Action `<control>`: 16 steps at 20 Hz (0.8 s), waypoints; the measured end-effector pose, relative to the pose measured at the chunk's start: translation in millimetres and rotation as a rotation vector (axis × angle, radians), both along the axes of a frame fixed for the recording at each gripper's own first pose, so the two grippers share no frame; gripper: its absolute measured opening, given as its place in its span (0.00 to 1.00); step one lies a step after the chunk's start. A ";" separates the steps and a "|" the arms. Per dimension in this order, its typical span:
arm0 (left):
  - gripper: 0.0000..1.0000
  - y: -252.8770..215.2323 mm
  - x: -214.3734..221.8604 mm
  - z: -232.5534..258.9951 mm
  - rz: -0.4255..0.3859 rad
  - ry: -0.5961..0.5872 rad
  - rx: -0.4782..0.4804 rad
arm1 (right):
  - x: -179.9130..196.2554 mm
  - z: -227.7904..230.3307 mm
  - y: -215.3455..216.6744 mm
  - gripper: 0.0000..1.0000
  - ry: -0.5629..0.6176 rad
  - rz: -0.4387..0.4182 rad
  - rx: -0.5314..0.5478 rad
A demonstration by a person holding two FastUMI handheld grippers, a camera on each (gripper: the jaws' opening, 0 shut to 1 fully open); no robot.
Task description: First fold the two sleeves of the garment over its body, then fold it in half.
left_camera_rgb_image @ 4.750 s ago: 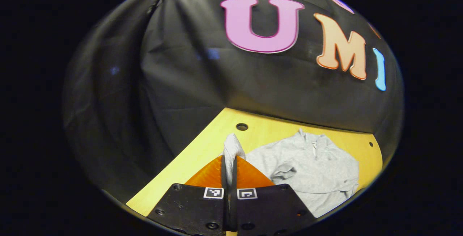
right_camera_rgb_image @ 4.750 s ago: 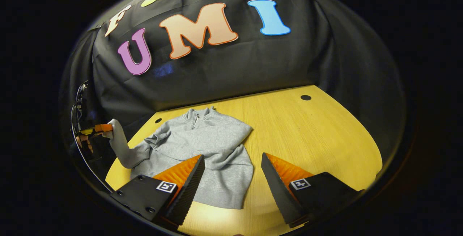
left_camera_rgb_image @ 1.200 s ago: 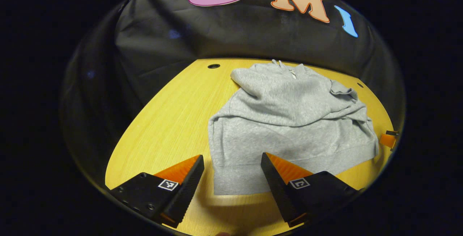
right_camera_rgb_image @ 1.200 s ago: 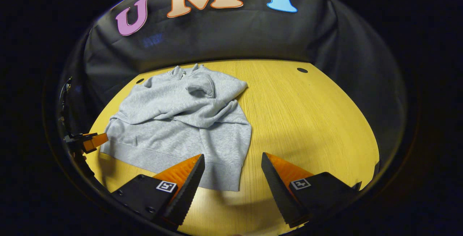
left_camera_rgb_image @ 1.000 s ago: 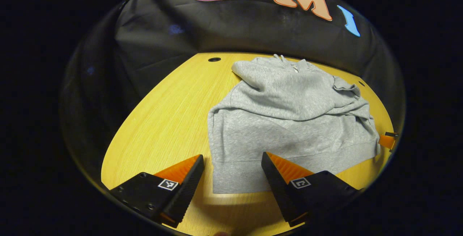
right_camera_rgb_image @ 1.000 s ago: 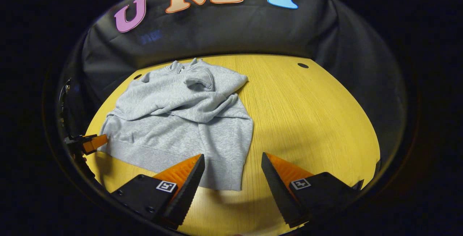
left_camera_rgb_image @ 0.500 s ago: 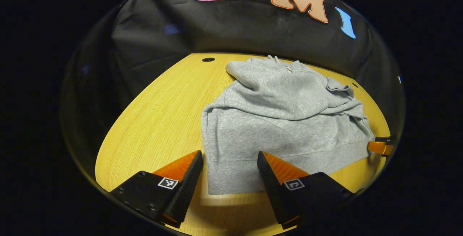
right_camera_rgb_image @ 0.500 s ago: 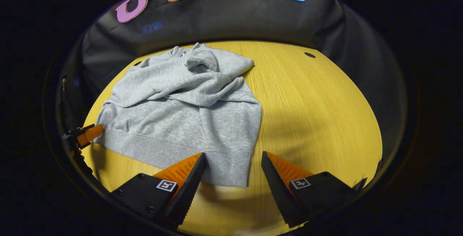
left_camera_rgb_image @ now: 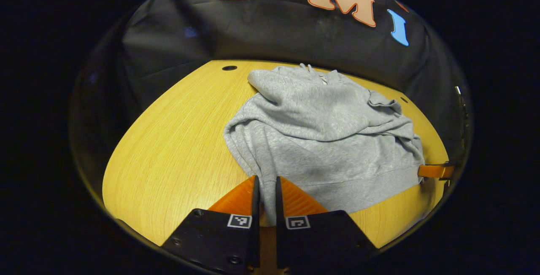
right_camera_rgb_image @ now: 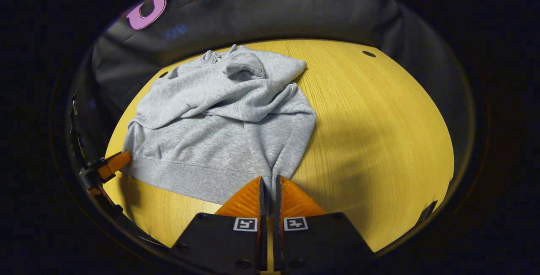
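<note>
A plain heather-grey garment [left_camera_rgb_image: 320,140] with a paler ribbed hem is lying on a yellow wood-grain table [left_camera_rgb_image: 168,157]; small black-and-white square markers [right_camera_rgb_image: 247,224] are showing on black gripper bodies, and the booth wall [right_camera_rgb_image: 253,17] is hanging black

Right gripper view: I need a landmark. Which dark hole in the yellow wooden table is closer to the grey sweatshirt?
The hole at image left, beside the grey sweatshirt's shoulder; the other hole sits off on bare wood.
</note>
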State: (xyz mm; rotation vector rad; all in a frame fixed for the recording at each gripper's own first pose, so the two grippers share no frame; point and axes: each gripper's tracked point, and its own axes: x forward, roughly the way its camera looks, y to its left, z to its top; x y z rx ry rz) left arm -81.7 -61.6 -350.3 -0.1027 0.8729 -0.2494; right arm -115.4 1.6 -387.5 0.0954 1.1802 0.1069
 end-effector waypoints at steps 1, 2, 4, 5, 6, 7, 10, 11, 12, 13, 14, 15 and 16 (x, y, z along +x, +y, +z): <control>0.13 0.3 -0.8 -0.2 -0.009 -0.011 0.013 | 0.4 0.2 1.0 0.06 0.012 0.001 0.023; 0.06 -0.2 -1.1 0.2 -0.012 -0.011 0.025 | 0.9 0.6 0.0 0.06 0.017 -0.004 0.046; 0.00 -0.4 0.1 1.1 -0.006 0.006 0.030 | 2.8 1.3 1.0 0.05 0.005 -0.010 0.078; 0.00 0.1 -0.2 1.0 -0.002 0.031 0.021 | 5.0 2.0 0.3 0.06 -0.018 -0.015 0.087; 0.00 -1.3 -0.4 2.2 0.013 0.065 0.000 | 4.1 1.2 0.3 0.04 -0.028 0.000 0.087; 0.00 -0.7 -1.0 2.2 0.033 0.099 -0.023 | 5.5 4.6 0.3 0.02 -0.047 0.007 0.094; 0.00 0.7 -2.8 10.4 0.097 0.156 -0.085 | 11.0 20.4 1.8 0.04 -0.069 -0.012 0.173; 0.00 -0.2 -1.7 15.8 0.113 0.152 -0.101 | 13.9 25.4 3.2 0.03 -0.067 -0.020 0.208; 0.00 -0.9 -3.7 19.5 0.125 0.149 -0.107 | 15.8 31.3 0.7 0.04 -0.068 -0.028 0.237; 0.00 -2.2 -5.2 24.8 0.129 0.143 -0.110 | 15.7 35.7 -1.5 0.04 -0.065 -0.024 0.255; 0.00 -5.0 -8.4 30.2 0.126 0.140 -0.107 | 17.3 39.4 -1.3 0.04 -0.064 -0.017 0.277; 0.00 -7.7 -11.7 34.0 0.118 0.139 -0.096 | 19.6 43.7 -1.6 0.04 -0.065 -0.006 0.295; 0.00 -11.0 -12.6 36.7 0.109 0.137 -0.083 | 22.2 46.5 -1.4 0.04 -0.061 0.008 0.310</control>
